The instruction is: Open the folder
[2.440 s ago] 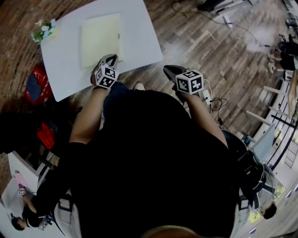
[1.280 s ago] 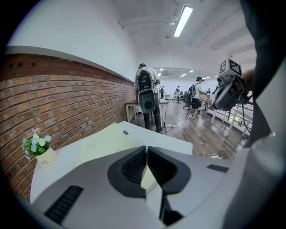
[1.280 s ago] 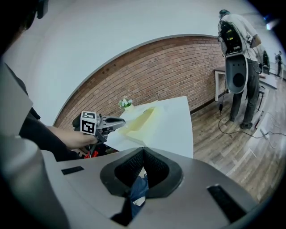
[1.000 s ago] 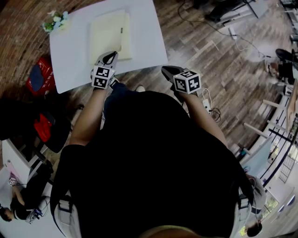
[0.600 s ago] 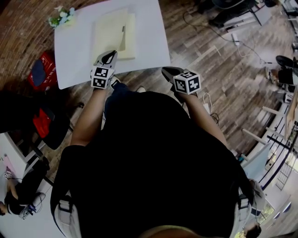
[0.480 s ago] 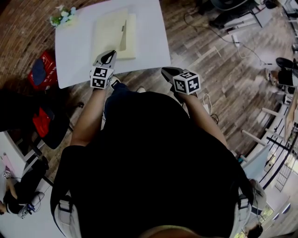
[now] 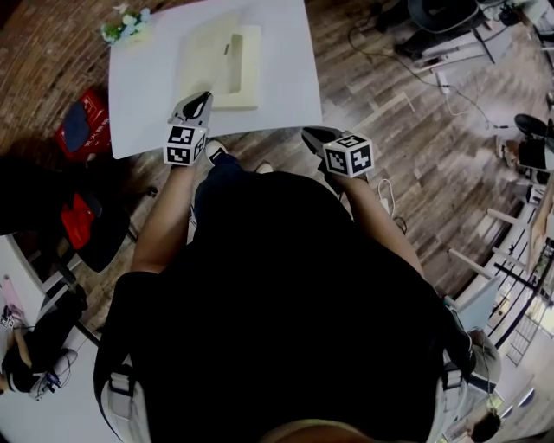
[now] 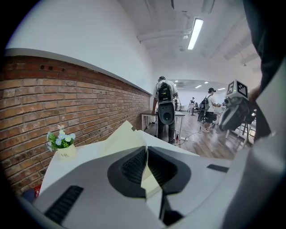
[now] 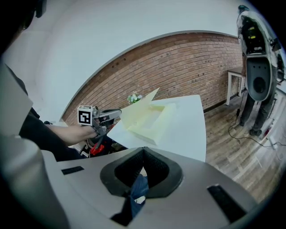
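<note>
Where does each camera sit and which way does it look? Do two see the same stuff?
Head view: on the person's head, looking steeply down at table and folder; torso, arms, left gripper, right gripper show.
Left gripper view: on that gripper, looking along jaws shut on the folder cover toward the brick wall; right gripper shows.
Right gripper view: on that gripper, looking past shut jaws across the table; left arm shows.
Shared: all three see the folder and flowers.

Black shirt; grey claws carry black-white marker cubes.
</note>
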Demonstrator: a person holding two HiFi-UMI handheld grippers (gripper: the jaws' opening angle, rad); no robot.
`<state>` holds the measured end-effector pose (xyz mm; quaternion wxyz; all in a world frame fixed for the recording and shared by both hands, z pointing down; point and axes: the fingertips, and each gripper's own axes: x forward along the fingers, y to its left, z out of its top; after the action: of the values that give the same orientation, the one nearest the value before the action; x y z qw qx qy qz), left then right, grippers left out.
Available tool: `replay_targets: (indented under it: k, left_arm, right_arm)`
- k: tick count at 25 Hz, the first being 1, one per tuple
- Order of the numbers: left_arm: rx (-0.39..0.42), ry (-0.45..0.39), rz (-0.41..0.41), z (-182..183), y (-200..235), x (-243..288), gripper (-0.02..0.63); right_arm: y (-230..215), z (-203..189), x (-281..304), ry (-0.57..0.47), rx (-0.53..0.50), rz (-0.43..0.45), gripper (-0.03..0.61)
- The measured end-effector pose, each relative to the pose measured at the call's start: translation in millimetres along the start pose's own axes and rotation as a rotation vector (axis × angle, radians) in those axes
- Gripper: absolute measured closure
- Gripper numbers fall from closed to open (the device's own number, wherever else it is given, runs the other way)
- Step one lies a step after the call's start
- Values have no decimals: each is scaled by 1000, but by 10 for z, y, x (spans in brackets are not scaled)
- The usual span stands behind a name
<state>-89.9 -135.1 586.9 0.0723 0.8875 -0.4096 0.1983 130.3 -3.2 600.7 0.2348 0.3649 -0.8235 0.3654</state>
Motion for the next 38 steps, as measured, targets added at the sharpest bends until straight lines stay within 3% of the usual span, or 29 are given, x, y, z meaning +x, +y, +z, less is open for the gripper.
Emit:
replay_targets:
  k: [20, 38]
  left_arm:
    - [-73, -54, 129, 23, 482, -408, 597]
    - [-136, -44, 268, -210, 1036, -817, 600]
  right_arm:
    - [97, 182, 190, 19, -49, 49, 555]
    - [153, 262, 362, 41, -63, 80, 555]
